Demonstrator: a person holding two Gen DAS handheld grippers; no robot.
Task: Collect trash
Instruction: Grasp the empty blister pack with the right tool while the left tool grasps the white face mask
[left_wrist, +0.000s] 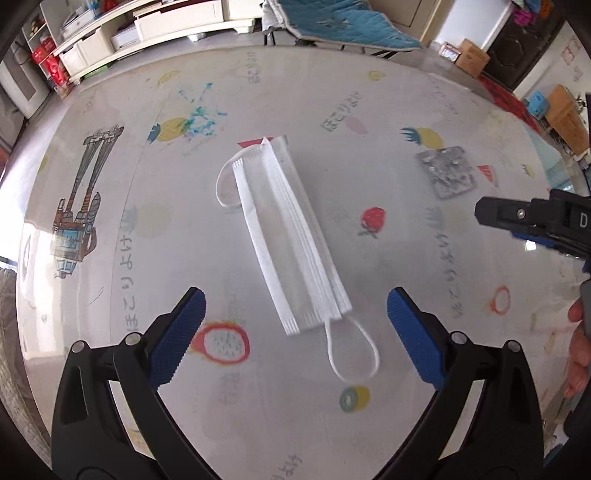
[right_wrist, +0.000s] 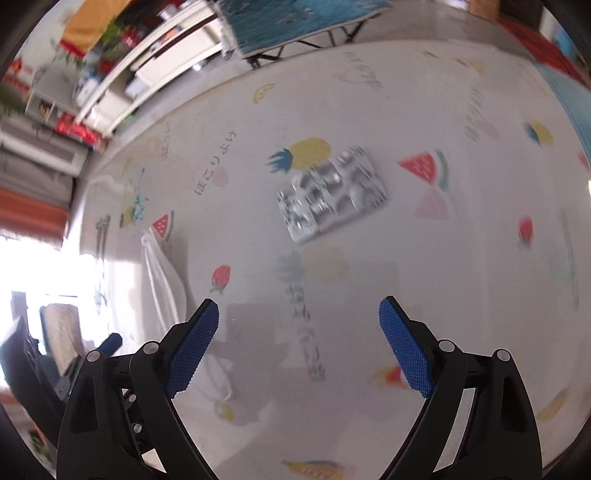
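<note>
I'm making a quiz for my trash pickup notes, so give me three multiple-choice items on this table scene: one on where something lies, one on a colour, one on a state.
1. Where does the mask lie for the left gripper?
A. Ahead of its open fingers, on the table
B. Clamped in its pads
C. Under the blister pack

2. What colour are the pads?
A. Red
B. Blue
C. Green

3. How does the right gripper stand?
A. Shut on the blister pack
B. Shut on nothing
C. Open, with nothing in it

Key: 1 A, the mask lies flat on the table beyond the fingertips, untouched; 2 B, both wrist views show blue textured pads; 3 C, its fingers are spread wide and the blister pack lies farther off on the table.
</note>
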